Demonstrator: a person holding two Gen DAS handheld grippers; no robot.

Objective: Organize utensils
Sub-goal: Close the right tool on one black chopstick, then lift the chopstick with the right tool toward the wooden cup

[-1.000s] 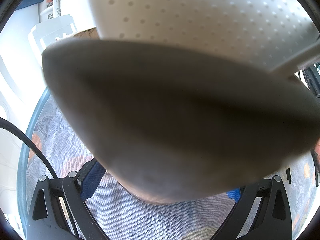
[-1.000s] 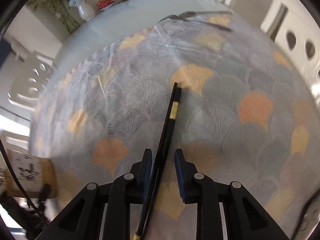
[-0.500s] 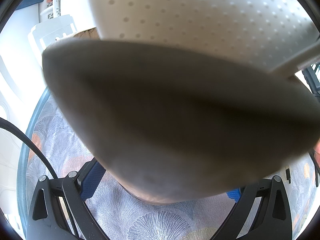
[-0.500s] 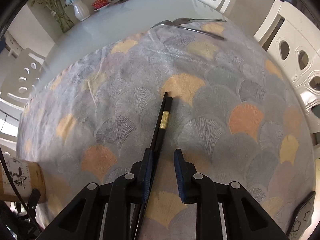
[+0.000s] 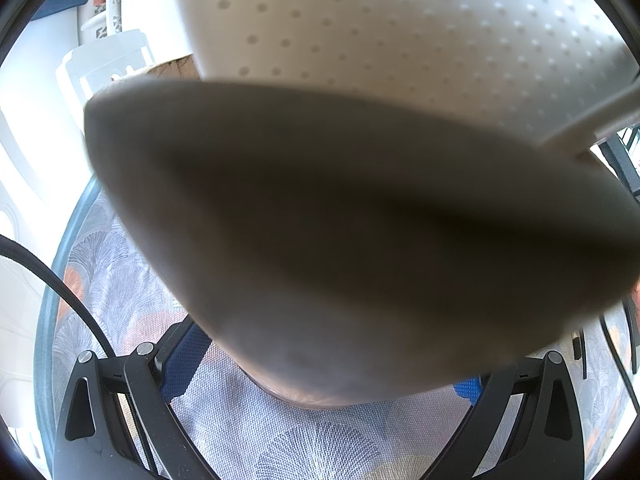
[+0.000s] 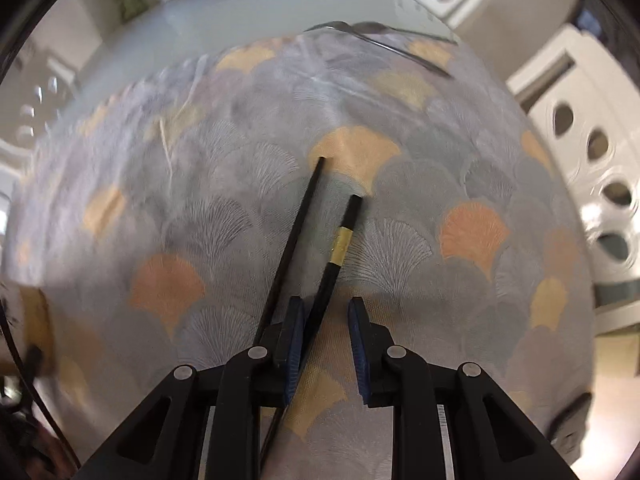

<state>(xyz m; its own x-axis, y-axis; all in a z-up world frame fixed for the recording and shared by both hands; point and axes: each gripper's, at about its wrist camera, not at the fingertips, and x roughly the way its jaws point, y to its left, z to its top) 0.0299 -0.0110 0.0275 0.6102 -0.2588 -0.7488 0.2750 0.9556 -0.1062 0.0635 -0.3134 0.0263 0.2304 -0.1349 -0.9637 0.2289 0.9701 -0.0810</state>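
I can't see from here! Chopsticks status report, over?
Right gripper open around gold-banded chopstick. Plain chopstick outside it, splayed. Left gripper apparently clamped on grey container, filling its view.

Chopsticks (image 6: 316, 232): two are counted, black, one banded in gold.
Metal spoons (image 6: 360, 28): two are seen at the far cloth edge, blurred.
White chairs (image 6: 592, 152): two are made out beside the table.
Patterned tablecloth (image 6: 240, 200): one.
Perforated white tray (image 5: 400, 20): one.
Grey bowl-like shape (image 5: 340, 220): one, blurred.
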